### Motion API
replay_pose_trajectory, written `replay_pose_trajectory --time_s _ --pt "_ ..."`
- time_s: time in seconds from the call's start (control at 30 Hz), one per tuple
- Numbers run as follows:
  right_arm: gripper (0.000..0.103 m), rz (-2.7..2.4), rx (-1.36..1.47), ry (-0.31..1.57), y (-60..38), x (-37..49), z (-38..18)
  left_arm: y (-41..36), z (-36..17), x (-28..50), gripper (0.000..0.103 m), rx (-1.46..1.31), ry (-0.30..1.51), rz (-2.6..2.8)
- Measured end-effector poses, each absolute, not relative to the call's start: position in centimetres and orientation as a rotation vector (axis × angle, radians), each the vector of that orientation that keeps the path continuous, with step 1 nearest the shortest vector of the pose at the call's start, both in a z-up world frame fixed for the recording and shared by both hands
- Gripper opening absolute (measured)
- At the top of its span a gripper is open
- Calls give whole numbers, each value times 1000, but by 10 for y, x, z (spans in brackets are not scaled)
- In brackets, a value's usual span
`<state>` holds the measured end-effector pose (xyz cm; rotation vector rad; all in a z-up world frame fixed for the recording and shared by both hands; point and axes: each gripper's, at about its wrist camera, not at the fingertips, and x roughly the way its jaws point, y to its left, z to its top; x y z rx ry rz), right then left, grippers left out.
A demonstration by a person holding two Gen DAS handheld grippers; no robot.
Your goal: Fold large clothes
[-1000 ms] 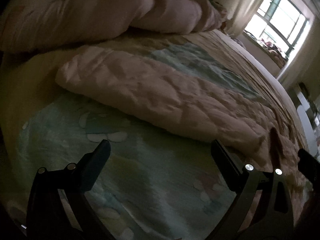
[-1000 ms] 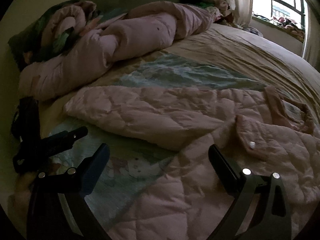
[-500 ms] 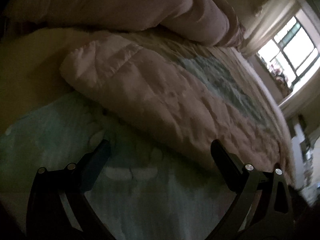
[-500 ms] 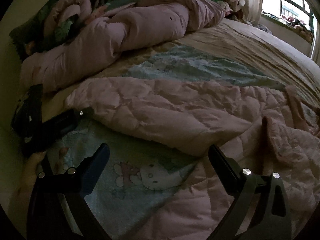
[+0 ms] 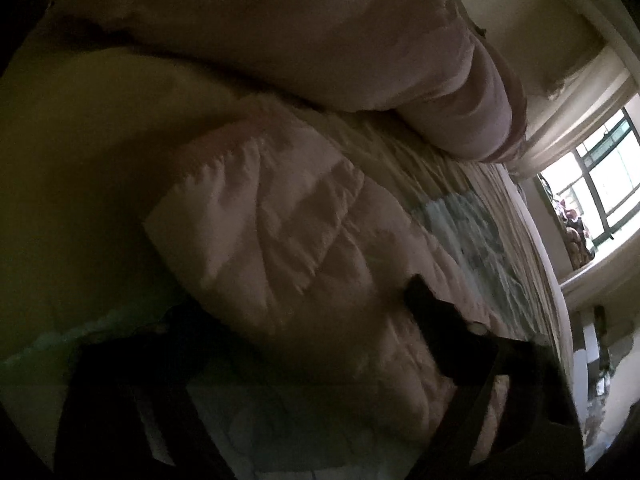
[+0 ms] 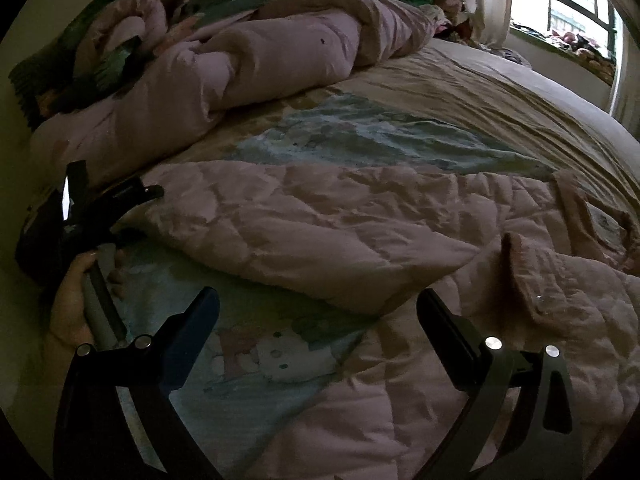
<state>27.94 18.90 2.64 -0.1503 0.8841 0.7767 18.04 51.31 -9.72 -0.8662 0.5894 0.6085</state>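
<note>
Left gripper (image 5: pixel 296 312), seen from its own wrist camera: jaws closing, with the end of a sleeve (image 5: pixel 256 216) of the pink quilted jacket between them; the frame is dark and blurred, so whether the pads already press the cloth cannot be told. In the right wrist view the same gripper (image 6: pixel 136 208) appears at the left edge, its upper finger lying over the sleeve end (image 6: pixel 280 232) and its handle held in the person's left hand (image 6: pixel 76 300).

Right gripper (image 6: pixel 318 312): jaws wide apart and empty, hovering above the bed; the left finger hangs over the printed sheet, the right finger over the body of the jacket.

Pink quilted jacket (image 6: pixel 420 380): spread flat on the near part of the bed, body toward the lower right, one sleeve stretched out to the left across the sheet. A collar or front edge (image 6: pixel 520 272) stands up just beside the right finger, with a small snap button (image 6: pixel 539 298) showing on it.

Printed sheet (image 6: pixel 280 360): pale blue and beige, with a cartoon cat figure below the sleeve, between the right gripper's fingers.

Rolled pink duvet (image 6: pixel 260 64): heaped along the far side of the bed, well apart from the jacket; it also fills the top of the left wrist view (image 5: pixel 320 32).

Window (image 6: pixel 560 4): bright, at the upper right, with a pale curtain (image 6: pixel 490 0) beside it
</note>
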Motion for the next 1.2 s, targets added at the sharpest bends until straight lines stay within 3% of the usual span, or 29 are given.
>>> replay_pose_trajectory --time_s 0.07,0.17,0.67,1.2 --pt "98 768 -142 883 187 281 27 515 -94 176 34 -870 560 613" --pt "98 761 -145 881 184 281 28 516 -85 169 17 -871 518 577" --pt "98 696 -94 855 128 285 43 467 19 160 9 -625 340 444" --pt "98 617 6 813 57 290 61 401 70 157 6 -480 239 316"
